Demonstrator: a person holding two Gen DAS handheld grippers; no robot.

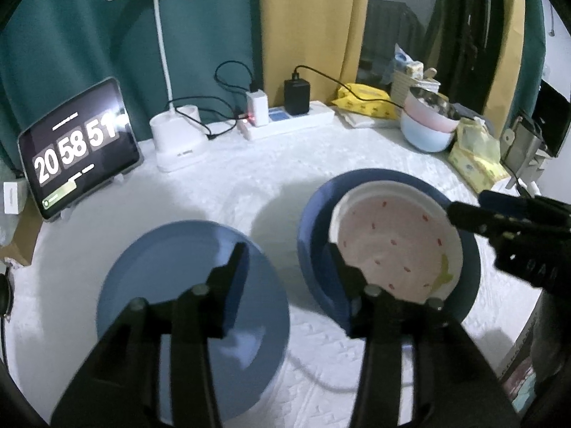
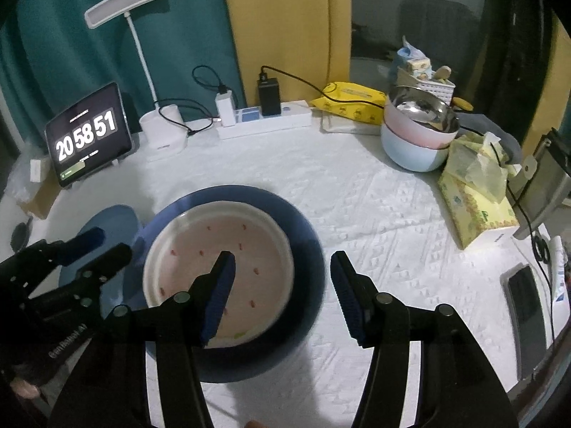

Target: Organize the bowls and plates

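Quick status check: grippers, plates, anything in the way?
Left gripper and right gripper open, empty. White plate in dark blue plate; light blue plate separate. Nothing blocking.

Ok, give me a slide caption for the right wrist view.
Open right gripper hovers over white speckled plate stacked in dark blue plate.

Two hand-held black grippers, blue-padded fingers

Left gripper [image 1: 285, 271]: matte black linkage arms, round silver pivot pins, ribbed blue pads on its fingers [image 1: 235, 285]. Right gripper [image 2: 282, 296]: same black frame, pins and ridged blue pads. In the right wrist view the left gripper's body bears small screws and pale lettering, blurred.
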